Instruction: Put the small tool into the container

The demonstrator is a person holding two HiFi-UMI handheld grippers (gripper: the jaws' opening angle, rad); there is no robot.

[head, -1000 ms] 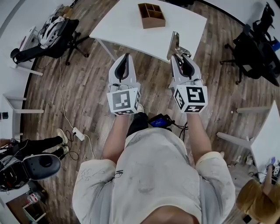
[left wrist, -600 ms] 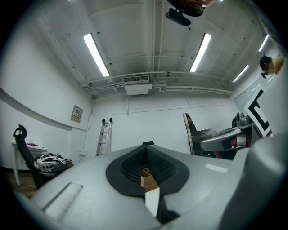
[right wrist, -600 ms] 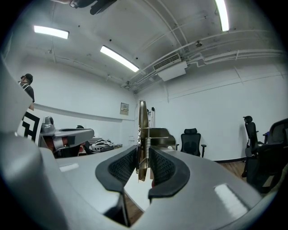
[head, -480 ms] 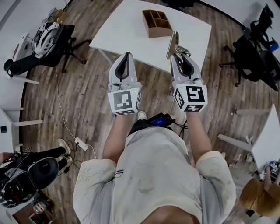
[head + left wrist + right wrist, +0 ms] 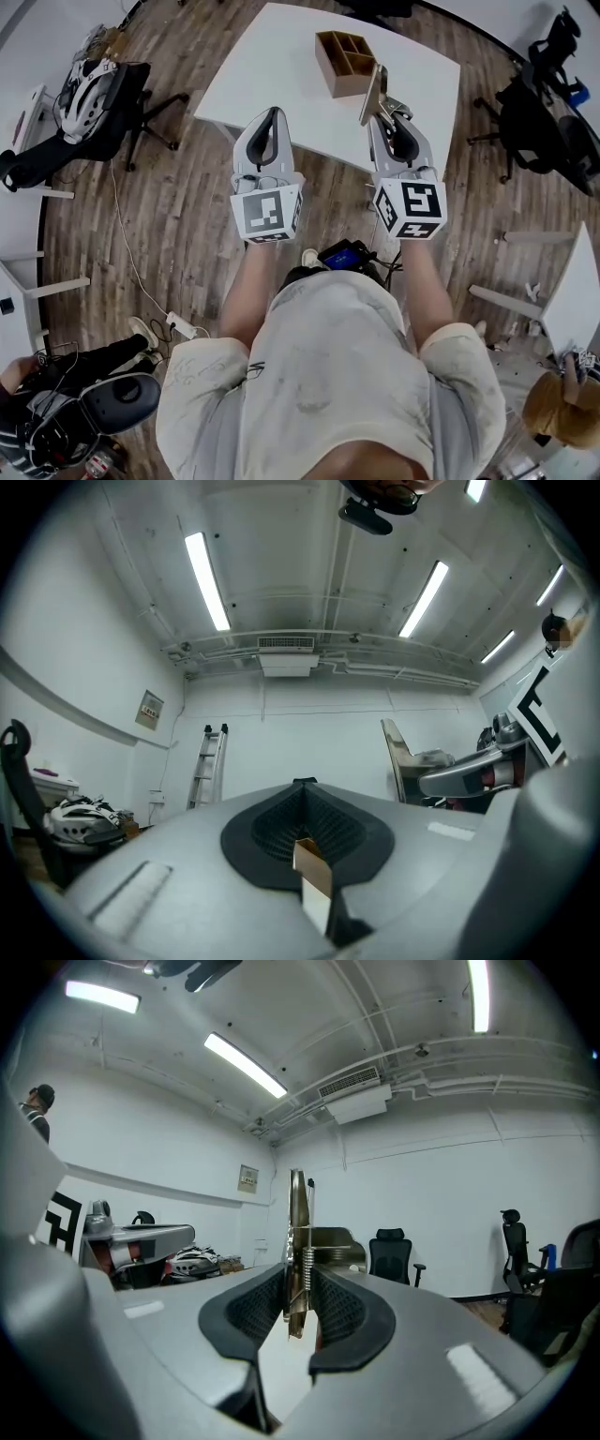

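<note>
A wooden container [image 5: 339,82] with open compartments stands on the white table [image 5: 272,66] ahead of me. My right gripper [image 5: 392,105] is shut on a small metal spring tool [image 5: 372,94], which sticks up and forward just short of the container. In the right gripper view the tool [image 5: 298,1232] stands upright between the black pads [image 5: 345,1309]. My left gripper [image 5: 273,114] is shut with nothing in it and hovers over the table's near edge, level with the right one. Its jaws meet at the tip in the left gripper view [image 5: 302,785].
Black office chairs [image 5: 548,103] stand at the right. At the left are a chair with a helmet [image 5: 89,89] and a power strip with cable [image 5: 183,326] on the wood floor. One person [image 5: 56,412] is at lower left, another [image 5: 562,403] at lower right. A ladder [image 5: 208,766] leans on the far wall.
Both grippers have travelled forward together toward the table. The table and container now sit closer in the head view, and the gripper tips reach over the table's near edge.
</note>
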